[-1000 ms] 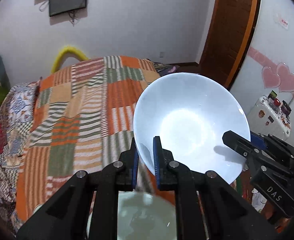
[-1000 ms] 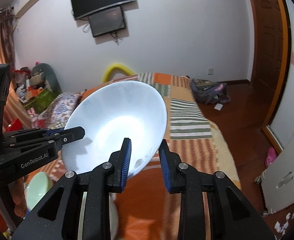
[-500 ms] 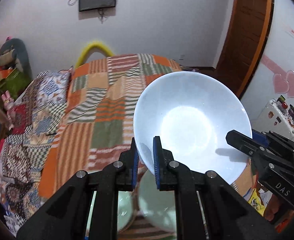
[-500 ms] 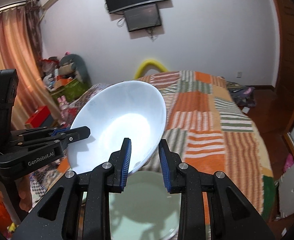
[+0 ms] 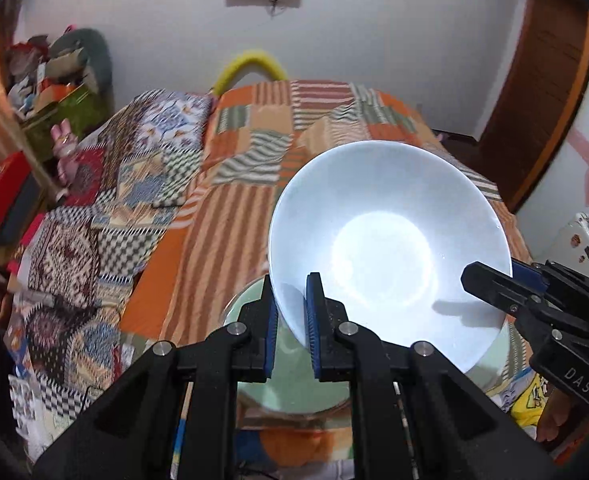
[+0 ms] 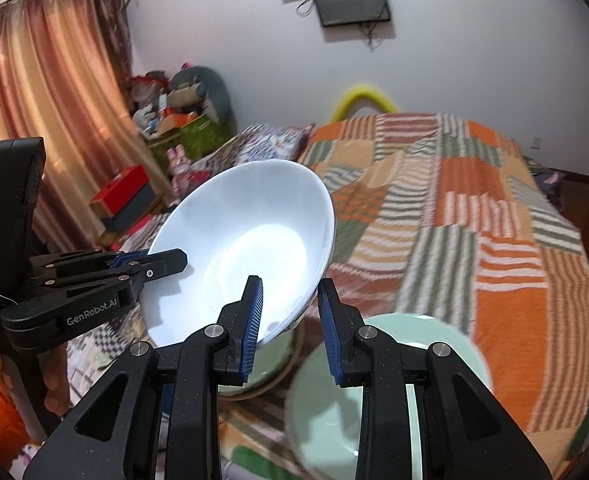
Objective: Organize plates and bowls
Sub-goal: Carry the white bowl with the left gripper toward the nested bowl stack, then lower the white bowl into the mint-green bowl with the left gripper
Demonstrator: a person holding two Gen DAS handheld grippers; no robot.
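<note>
A large white bowl (image 5: 382, 240) hangs tilted in the air, held by both grippers on opposite sides of its rim. My left gripper (image 5: 291, 300) is shut on the near rim in the left wrist view and shows at the bowl's left edge (image 6: 166, 266) in the right wrist view. My right gripper (image 6: 289, 292) is shut on the bowl (image 6: 246, 240) too, and its fingers (image 5: 490, 280) reach over the right rim. Below the white bowl sits a pale green bowl (image 5: 290, 388). The right wrist view shows two pale green dishes, one (image 6: 270, 364) under the white bowl and one (image 6: 398, 364) to its right.
A bed with an orange, green and white striped patchwork cover (image 6: 474, 240) fills the middle. Patterned cushions and blankets (image 5: 106, 208) lie along its left side. Boxes and toys (image 6: 166, 120) pile up by the curtain (image 6: 46, 112). A wooden door (image 5: 542, 92) stands at the right.
Both grippers have carried the white bowl sideways over the bed and slightly down, grips unchanged. The pale green dishes have come into fuller view beneath it.
</note>
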